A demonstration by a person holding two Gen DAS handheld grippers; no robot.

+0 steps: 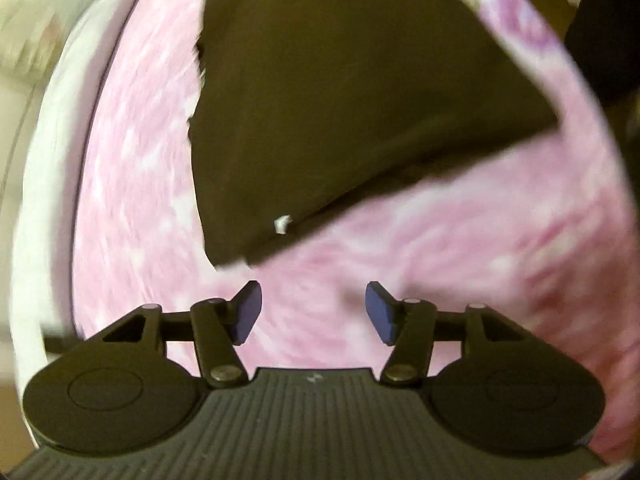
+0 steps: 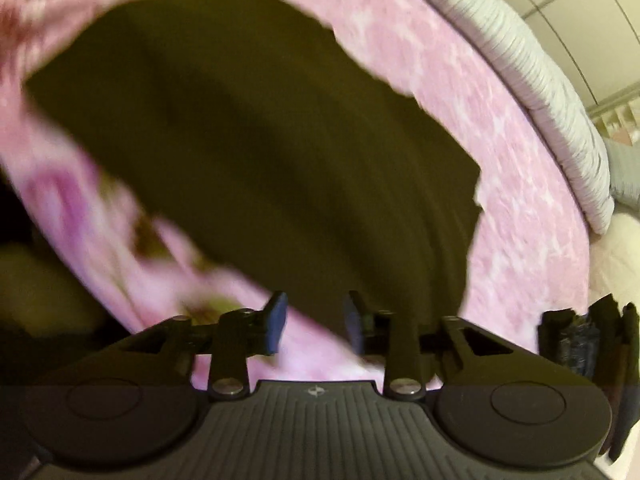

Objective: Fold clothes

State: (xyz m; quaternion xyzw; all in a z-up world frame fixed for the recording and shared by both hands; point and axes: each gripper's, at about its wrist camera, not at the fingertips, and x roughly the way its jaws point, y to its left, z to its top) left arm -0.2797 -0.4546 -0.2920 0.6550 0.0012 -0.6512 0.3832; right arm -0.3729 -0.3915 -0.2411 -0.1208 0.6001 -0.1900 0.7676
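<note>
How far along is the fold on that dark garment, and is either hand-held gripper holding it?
Done: the dark garment lies flat on the pink cover, a layered edge at its near corner suggesting at least one fold, though blur hides the count. In hand: nothing; the left hand-held gripper and right hand-held gripper are open. Left: grasp an edge and fold on.
</note>
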